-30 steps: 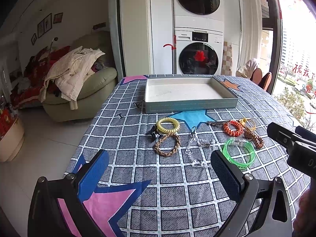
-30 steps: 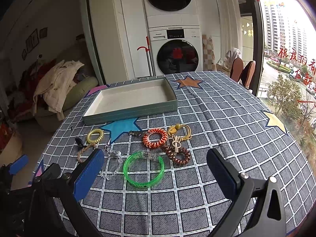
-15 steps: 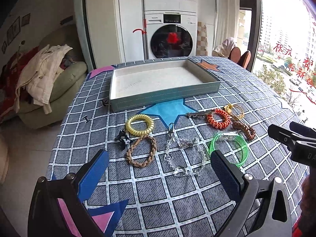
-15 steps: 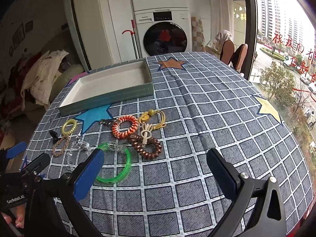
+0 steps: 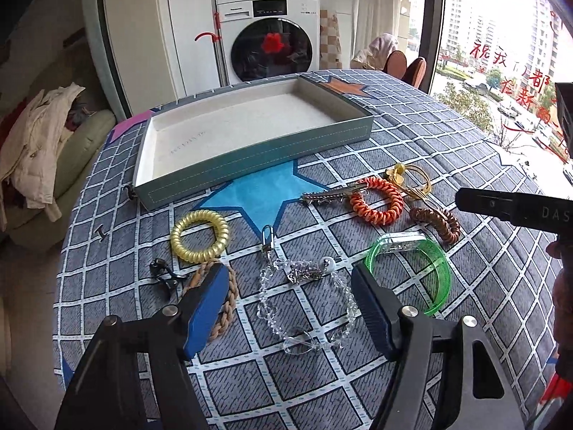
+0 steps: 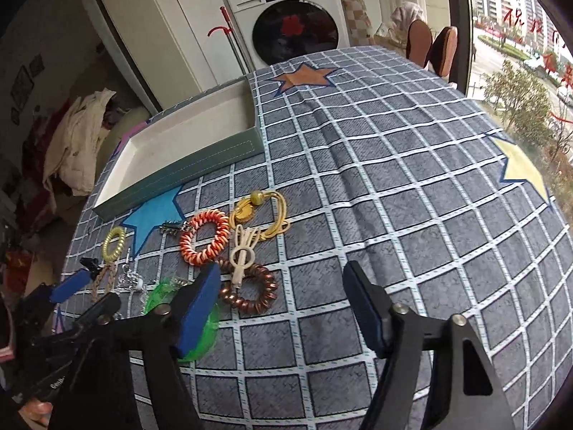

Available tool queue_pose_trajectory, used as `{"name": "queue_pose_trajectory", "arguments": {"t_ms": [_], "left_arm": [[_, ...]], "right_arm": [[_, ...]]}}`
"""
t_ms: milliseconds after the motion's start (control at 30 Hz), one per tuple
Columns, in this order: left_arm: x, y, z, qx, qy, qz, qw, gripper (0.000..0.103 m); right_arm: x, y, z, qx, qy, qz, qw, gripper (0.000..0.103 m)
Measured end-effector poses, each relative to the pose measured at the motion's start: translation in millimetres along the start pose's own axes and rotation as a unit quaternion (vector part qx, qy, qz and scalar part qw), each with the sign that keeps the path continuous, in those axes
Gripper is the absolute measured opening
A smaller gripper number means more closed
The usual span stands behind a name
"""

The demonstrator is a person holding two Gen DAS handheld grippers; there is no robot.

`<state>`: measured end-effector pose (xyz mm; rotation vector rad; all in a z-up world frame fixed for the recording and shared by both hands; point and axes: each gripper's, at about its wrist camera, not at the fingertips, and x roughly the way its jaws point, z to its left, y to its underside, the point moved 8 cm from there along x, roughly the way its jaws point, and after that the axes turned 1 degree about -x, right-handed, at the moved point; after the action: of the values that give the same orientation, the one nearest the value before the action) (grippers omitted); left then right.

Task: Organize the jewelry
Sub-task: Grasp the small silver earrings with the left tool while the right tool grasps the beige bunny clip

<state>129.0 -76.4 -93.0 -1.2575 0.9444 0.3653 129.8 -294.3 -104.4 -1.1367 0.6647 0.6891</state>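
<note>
Compared with one second earlier, both grippers are brought lower and closer to the jewelry; the tray (image 5: 250, 157) is still seen empty, so no piece is yet sorted and a first pick is judged imminent. The left gripper (image 5: 290, 308) is held with jaws spread on either side of the clear bead bracelet (image 5: 308, 308), above it and not yet pinching. The right gripper (image 6: 283, 308) is likewise held with jaws spread, empty, just beside the brown coil tie (image 6: 250, 290).

All jewelry is laid on the checked tablecloth (image 6: 394, 179), in front of the tray. Counted: three coil ties (yellow coil tie (image 5: 199, 236), orange coil tie (image 5: 376, 205), brown); one braided tan bracelet (image 5: 224, 304); one clear bead bracelet; one green bangle (image 5: 412, 272); one metal hair clip (image 5: 333, 193); one gold cord loop (image 6: 263, 213); one cream charm (image 6: 243, 254), lying across the brown tie; one small black clip (image 5: 163, 274). One tray is present.
</note>
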Motion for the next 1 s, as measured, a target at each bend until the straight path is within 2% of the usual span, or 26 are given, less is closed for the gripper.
{"name": "queue_pose_trajectory", "arguments": {"t_ms": [33,200,267,367,400,467,533,600,833,1000], "left_arm": [[3.0,-0.3,-1.4,0.004,0.003,0.005,1.0,0.077],[12.6,-1.7,-8.1,0.015,0.015,0.017,0.9996,0.076],[16.2,-1.8,-13.0,0.022,0.024,0.021,0.9992,0.067],[22.5,-1.2,-19.0,0.027,0.034,0.03,0.9986,0.063],[24.1,-1.0,-20.2,0.03,0.037,0.031,0.9984,0.05],[26.8,-0.2,-22.2,0.032,0.045,0.036,0.9978,0.046],[25.5,-1.0,-22.5,0.034,0.048,0.029,0.9978,0.03],[24.1,-1.7,-21.5,0.033,0.056,0.027,0.9975,0.022],[5.3,-7.8,-10.2,0.003,0.084,0.009,0.9964,0.022],[-7.7,-17.5,4.4,-0.022,0.092,-0.003,0.9955,0.022]], "right_arm": [[5.9,-0.7,2.5,0.004,-0.011,0.01,1.0,0.062],[29.4,-1.8,16.7,0.003,-0.035,0.043,0.998,0.055],[37.1,-1.5,20.3,-0.002,-0.035,0.053,0.998,0.052],[44.6,-3.7,22.4,0.001,-0.029,0.057,0.998,0.046],[46.6,-4.4,23.7,0.001,-0.028,0.06,0.998,0.043],[49.0,-5.4,25.6,-0.001,-0.028,0.065,0.998,0.033],[50.3,-4.9,28.2,-0.013,-0.022,0.065,0.998,0.021],[48.5,-5.4,30.4,-0.018,-0.019,0.06,0.998,0.021],[28.9,-12.2,32.6,-0.02,-0.027,0.03,0.999,0.021],[19.0,-20.2,33.8,-0.011,-0.04,0.021,0.999,0.021]]}}
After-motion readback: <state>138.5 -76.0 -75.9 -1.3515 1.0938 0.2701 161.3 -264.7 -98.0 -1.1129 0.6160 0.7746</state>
